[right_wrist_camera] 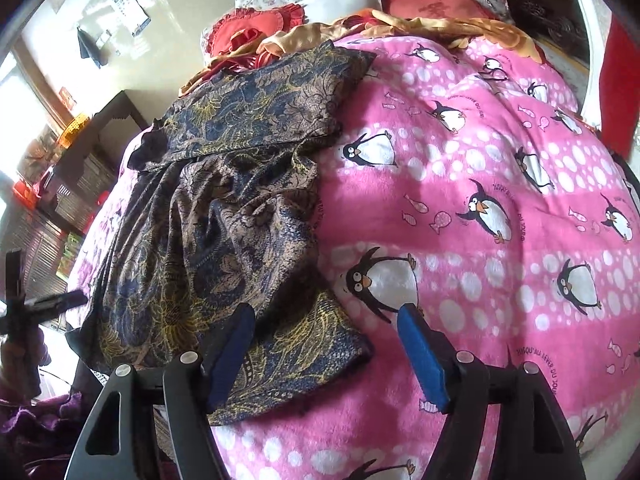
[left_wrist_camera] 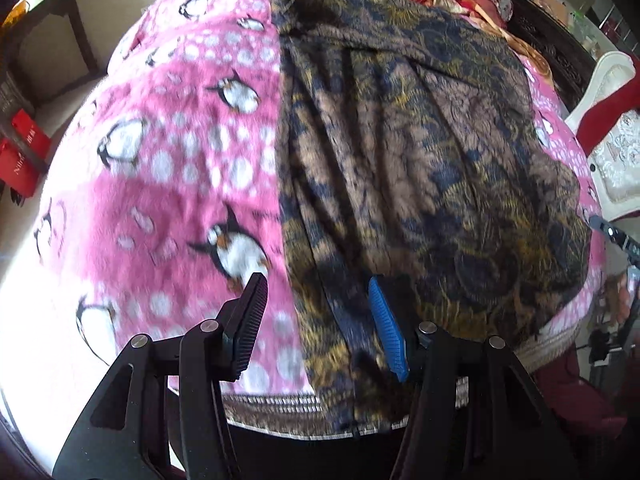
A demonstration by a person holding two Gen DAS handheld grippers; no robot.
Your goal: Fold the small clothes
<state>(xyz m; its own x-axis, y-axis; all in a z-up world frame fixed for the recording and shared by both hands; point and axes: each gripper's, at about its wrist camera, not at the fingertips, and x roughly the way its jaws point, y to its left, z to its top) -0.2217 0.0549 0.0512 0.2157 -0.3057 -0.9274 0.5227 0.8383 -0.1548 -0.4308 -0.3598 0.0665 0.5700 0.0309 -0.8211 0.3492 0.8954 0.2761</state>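
While both tools (left_wrist_camera: 318, 286) (right_wrist_camera: 326, 312) gape empty, garment (right_wrist_camera: 224, 216) lies loose.

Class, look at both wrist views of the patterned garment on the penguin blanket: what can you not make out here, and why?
- Left wrist view: patterned garment motion-blurred; its type unclear.
- Left wrist view: garment's near hem hidden behind the left gripper.
- Right wrist view: near corner partly covered by the right gripper.
- Penguin blanket: printed lettering too small to read.
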